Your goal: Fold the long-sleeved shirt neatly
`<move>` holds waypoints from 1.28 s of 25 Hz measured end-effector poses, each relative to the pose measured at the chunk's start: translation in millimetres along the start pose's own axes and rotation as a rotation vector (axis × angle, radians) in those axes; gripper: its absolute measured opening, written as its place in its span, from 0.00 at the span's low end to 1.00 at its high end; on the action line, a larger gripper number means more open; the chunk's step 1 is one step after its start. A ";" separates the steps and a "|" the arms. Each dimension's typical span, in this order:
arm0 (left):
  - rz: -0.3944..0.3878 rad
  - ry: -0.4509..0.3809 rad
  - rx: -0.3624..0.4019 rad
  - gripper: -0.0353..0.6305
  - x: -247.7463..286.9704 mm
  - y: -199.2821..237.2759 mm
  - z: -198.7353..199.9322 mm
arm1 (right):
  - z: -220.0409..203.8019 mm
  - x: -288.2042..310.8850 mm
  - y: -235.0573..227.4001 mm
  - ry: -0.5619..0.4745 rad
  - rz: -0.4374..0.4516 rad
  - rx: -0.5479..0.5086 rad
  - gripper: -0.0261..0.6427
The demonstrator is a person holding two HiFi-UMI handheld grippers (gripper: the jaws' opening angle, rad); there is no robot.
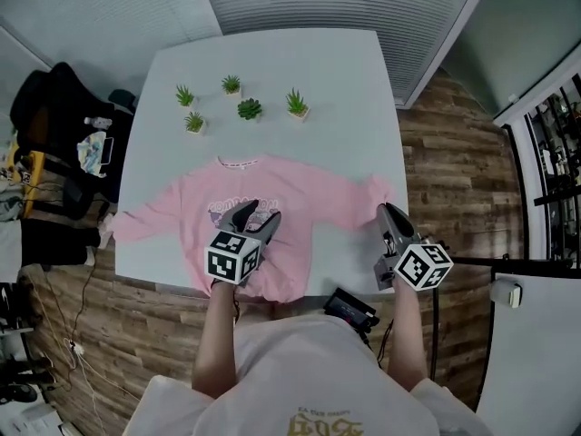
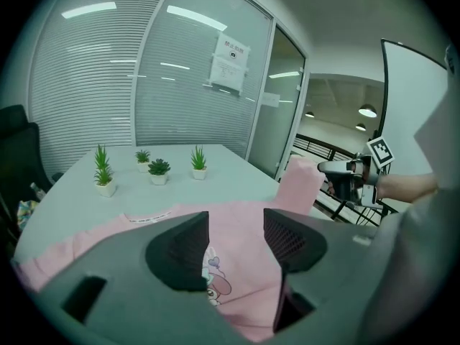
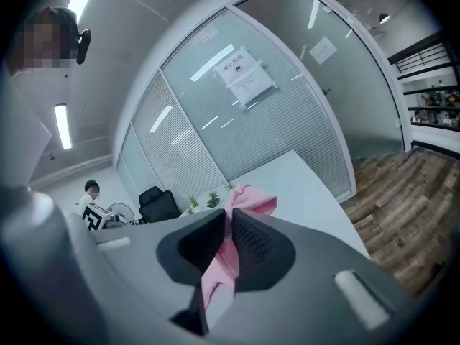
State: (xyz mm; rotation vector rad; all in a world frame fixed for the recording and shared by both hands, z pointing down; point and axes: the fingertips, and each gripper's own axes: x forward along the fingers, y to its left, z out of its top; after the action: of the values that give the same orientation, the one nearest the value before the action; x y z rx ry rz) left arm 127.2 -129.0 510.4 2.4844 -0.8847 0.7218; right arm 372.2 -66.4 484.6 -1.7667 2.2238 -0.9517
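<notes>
Pale table (image 1: pixel 272 62) carried the pink long-sleeved shirt (image 1: pixel 304 198), spread front up with its hem at the near edge. The right gripper (image 3: pixel 228 220) was pinched closed on the sleeve (image 3: pixel 248 200) at its end, holding it raised off the surface. The left gripper (image 2: pixel 236 225) had its jaws apart and empty, poised over the chest print. The sleeve fold seemed in hand; next, that sleeve likely needed carrying across the body and laying flat. Beyond stood small potted plants (image 1: pixel 238 107), a blinded glass wall (image 2: pixel 187 85) and wood flooring (image 1: pixel 454 153).
</notes>
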 end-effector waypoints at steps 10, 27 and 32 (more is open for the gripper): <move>0.126 -0.024 -0.061 0.43 -58.1 55.0 -18.6 | -11.8 36.8 52.7 0.025 0.104 -0.029 0.11; 0.093 -0.009 -0.077 0.43 -103.5 145.0 -52.5 | -16.8 82.2 120.1 -0.034 0.084 -0.009 0.11; 0.046 -0.015 -0.056 0.43 -110.1 162.5 -56.5 | -38.7 100.3 143.9 -0.009 0.068 -0.003 0.11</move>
State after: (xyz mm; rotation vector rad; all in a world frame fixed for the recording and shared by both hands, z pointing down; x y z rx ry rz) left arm -73.4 -165.4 521.8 2.4306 -0.9570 0.6845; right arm 205.1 -128.2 461.7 -1.6813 2.2660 -0.9251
